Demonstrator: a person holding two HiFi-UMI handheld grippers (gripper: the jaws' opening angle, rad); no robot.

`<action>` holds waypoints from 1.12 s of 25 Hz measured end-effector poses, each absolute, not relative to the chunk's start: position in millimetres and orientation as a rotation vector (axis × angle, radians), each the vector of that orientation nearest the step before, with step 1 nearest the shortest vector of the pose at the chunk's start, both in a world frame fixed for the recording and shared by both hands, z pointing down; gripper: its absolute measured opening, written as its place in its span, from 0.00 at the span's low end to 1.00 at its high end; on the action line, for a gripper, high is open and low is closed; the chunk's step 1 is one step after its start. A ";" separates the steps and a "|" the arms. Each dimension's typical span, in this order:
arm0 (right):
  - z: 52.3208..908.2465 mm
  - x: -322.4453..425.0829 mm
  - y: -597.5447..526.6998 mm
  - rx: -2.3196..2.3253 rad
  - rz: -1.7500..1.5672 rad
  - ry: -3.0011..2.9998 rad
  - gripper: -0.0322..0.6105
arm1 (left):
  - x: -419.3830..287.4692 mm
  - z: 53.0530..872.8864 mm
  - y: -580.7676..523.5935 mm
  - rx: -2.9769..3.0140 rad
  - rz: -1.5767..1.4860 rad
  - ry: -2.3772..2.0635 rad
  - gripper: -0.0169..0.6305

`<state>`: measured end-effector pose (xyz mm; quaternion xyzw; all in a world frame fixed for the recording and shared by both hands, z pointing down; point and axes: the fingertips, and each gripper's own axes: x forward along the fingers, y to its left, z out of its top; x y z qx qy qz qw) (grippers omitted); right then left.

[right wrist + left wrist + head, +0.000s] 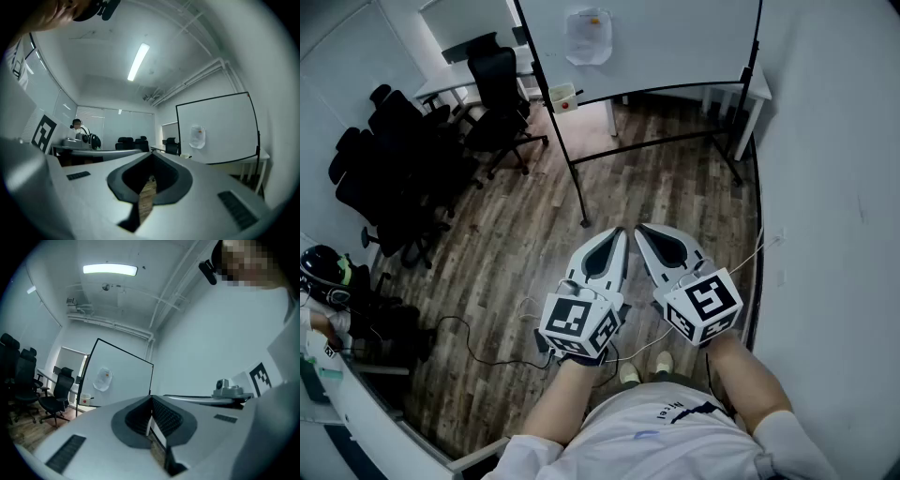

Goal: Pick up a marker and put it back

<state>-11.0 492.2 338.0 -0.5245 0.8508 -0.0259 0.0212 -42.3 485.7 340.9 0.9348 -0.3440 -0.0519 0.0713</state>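
My left gripper [617, 234] and right gripper [643, 231] are held side by side at waist height over the wooden floor. Both point toward a whiteboard [675, 37] on a black rolling stand. Both are shut with nothing between the jaws, as the left gripper view [151, 399] and the right gripper view [151, 155] show. A small white box with a red spot [562, 97] sits at the left end of the board's tray. A clear plastic bag [588, 36] hangs on the board. I cannot make out a marker in any view.
Several black office chairs [394, 159] crowd the left side beside a white desk [455, 82]. A white table [757, 89] stands behind the board's right end. A white wall [834, 187] runs along my right. Cables [478, 337] trail on the floor. A seated person [77, 125] is off to the side.
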 end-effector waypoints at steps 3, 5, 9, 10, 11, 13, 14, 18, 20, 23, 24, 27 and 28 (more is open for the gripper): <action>336.4 -4.2 492.2 -1.615 -0.081 2.641 0.06 | -34.0 340.6 487.4 2.808 -0.161 -1.039 0.04; 336.8 -2.1 490.0 -1.600 -0.094 2.649 0.07 | -29.8 340.1 485.7 2.806 -0.162 -1.042 0.04; 343.2 2.0 484.9 -1.561 -0.143 2.653 0.07 | -23.7 347.0 480.8 2.791 -0.139 -1.051 0.04; 346.1 3.5 484.6 -1.552 -0.157 2.650 0.07 | -22.8 350.0 480.4 2.786 -0.131 -1.054 0.04; 348.4 5.2 484.0 -1.547 -0.168 2.647 0.07 | -22.1 352.4 479.6 2.781 -0.125 -1.058 0.04; 350.2 9.0 481.3 -1.538 -0.178 2.643 0.07 | -20.4 354.3 476.4 2.776 -0.119 -1.071 0.04; 349.7 10.8 479.6 -1.531 -0.178 2.644 0.07 | -19.2 354.1 474.3 2.776 -0.119 -1.081 0.04; 350.4 24.1 475.1 -1.503 -0.177 2.644 0.07 | -5.8 350.3 470.3 2.802 -0.140 -1.096 0.04; 349.3 33.6 474.4 -1.493 -0.174 2.639 0.07 | 2.4 349.8 468.8 2.804 -0.141 -1.083 0.04; 347.5 46.1 471.7 -1.459 -0.187 2.639 0.07 | 9.7 352.1 462.3 2.770 -0.148 -1.066 0.04; 346.8 50.1 470.0 -1.449 -0.190 2.639 0.07 | 11.4 353.4 459.4 2.756 -0.148 -1.072 0.04; 348.0 61.2 462.6 -1.439 -0.204 2.632 0.07 | 17.6 358.0 451.8 2.733 -0.117 -1.121 0.04; 350.0 64.2 459.2 -1.437 -0.217 2.629 0.07 | 20.3 359.5 449.8 2.731 -0.105 -1.133 0.04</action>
